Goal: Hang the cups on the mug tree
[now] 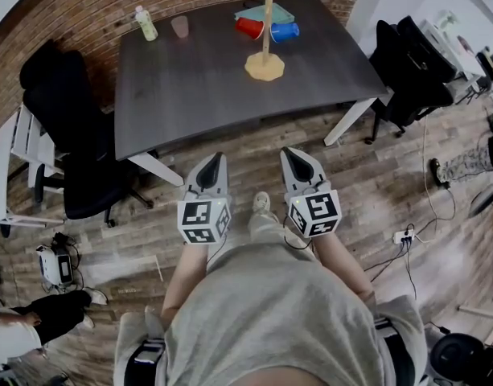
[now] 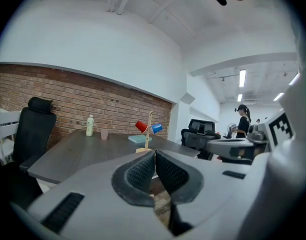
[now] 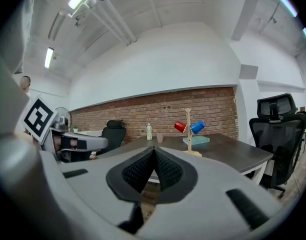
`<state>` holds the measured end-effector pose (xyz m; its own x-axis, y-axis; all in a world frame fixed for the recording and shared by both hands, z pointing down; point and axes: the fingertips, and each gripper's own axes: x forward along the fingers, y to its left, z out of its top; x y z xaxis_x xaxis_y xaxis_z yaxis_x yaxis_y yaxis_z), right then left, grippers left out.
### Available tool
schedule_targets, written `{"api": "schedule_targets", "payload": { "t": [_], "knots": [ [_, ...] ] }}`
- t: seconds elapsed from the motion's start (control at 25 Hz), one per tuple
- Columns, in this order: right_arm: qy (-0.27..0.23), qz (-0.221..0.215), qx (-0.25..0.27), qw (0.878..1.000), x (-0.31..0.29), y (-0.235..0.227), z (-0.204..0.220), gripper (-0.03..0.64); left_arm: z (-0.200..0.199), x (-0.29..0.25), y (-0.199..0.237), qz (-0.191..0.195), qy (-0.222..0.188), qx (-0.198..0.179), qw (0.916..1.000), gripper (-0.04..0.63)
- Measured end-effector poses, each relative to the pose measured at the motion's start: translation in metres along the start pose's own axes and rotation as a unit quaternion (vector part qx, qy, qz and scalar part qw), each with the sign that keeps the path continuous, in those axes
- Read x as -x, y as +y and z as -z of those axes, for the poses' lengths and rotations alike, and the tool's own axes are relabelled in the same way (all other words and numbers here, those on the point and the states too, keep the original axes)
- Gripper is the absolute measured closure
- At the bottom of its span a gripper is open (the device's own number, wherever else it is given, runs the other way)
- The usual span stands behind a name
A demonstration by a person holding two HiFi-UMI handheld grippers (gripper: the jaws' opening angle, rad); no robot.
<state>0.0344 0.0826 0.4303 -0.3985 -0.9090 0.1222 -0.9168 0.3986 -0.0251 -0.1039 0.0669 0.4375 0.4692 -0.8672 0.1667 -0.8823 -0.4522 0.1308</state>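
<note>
A wooden mug tree [image 1: 265,45] stands on the dark table [image 1: 198,95], toward its far right. A red cup [image 1: 248,27] hangs on its left side and a blue cup [image 1: 285,31] on its right. The tree [image 2: 149,134] with both cups shows small and far in the left gripper view, and the tree [image 3: 188,130] shows likewise in the right gripper view. My left gripper [image 1: 212,158] and right gripper [image 1: 297,156] are held side by side over the floor, well short of the table's near edge. Both are shut with nothing between the jaws.
A pale green bottle [image 1: 145,23] and a pink cup [image 1: 180,26] stand at the table's far left. A teal book [image 1: 264,12] lies behind the tree. Black office chairs [image 1: 65,135] stand left and right [image 1: 407,63] of the table. Cables lie on the wooden floor [image 1: 399,236].
</note>
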Motion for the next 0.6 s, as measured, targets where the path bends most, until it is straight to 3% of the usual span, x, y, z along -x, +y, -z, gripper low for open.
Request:
{"api": "schedule_targets", "payload": {
  "t": [0.6],
  "knots": [
    [0.008, 0.005, 0.008, 1.0, 0.0, 0.0059, 0.0009, 0.62, -0.0052, 0.0001, 0.0032, 0.003, -0.004, -0.004, 1.0, 0.583]
  ]
}}
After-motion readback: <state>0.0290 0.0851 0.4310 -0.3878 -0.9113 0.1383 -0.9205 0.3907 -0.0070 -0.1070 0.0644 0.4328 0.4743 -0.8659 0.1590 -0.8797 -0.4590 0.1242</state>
